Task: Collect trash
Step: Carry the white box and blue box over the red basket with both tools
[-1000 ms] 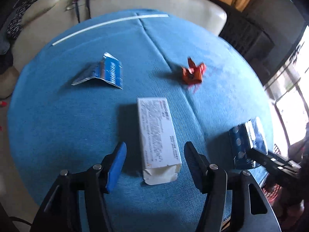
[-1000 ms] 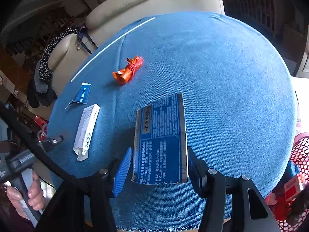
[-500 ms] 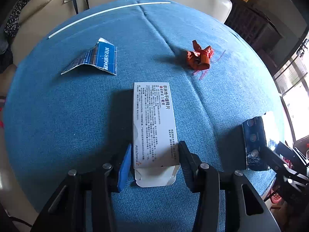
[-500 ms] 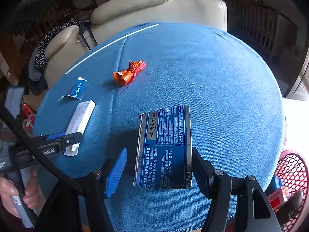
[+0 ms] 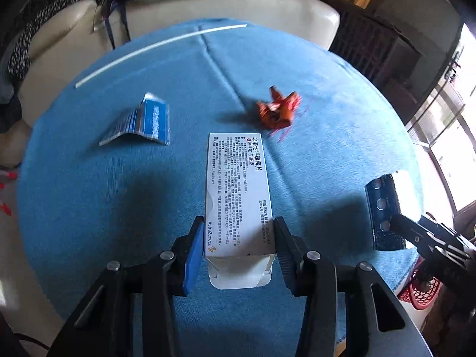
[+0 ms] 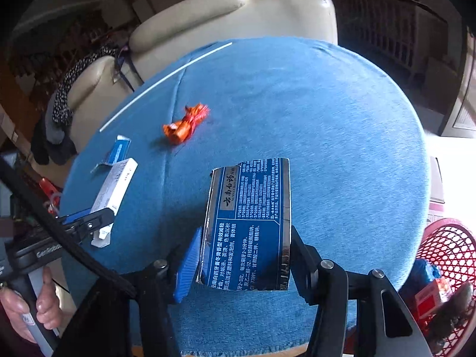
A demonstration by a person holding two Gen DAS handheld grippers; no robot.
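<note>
Both hand-held grippers narrowed since earlier frame | left hand-held gripper (image 5: pixel 238 238) clamped on white box (image 5: pixel 236 196), table (image 5: pixel 89 208) 6 o'clock | right hand-held gripper (image 6: pixel 244 253) jaws closing, gripping blue carton (image 6: pixel 248 223)

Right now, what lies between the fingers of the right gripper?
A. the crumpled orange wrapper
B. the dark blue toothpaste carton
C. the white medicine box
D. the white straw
B: in the right wrist view the right gripper has its jaws closing on the near end of the dark blue toothpaste carton; the orange wrapper lies farther off on the blue cloth, and the white medicine box sits in the left gripper.
</note>
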